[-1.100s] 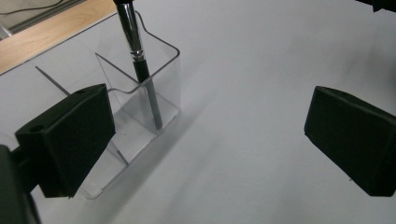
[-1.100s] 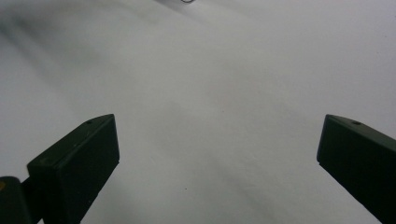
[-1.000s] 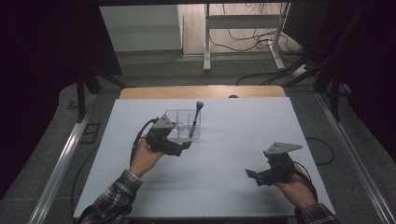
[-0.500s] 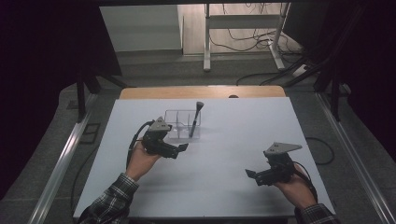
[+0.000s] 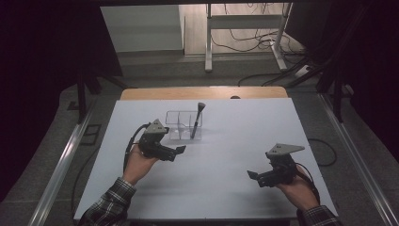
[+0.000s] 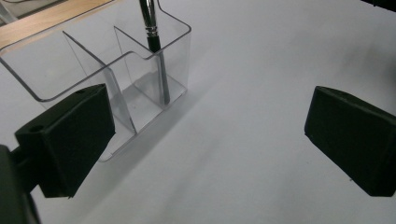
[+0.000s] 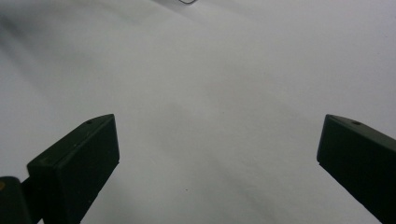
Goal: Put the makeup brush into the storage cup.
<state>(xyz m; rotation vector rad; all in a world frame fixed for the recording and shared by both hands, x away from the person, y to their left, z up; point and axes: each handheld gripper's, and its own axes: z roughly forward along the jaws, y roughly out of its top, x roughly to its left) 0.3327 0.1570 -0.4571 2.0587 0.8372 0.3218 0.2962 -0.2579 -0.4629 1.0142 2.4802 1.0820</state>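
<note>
With the brush (image 6: 156,51) standing in the holder (image 6: 116,79) beyond its spread jaws, the left gripper (image 6: 210,135) looks finished; the right gripper (image 7: 219,163) is spread too.

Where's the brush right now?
In the high view the brush stands tilted in the right-end compartment of the clear organizer, mid-table, just beyond the open left gripper.
</note>
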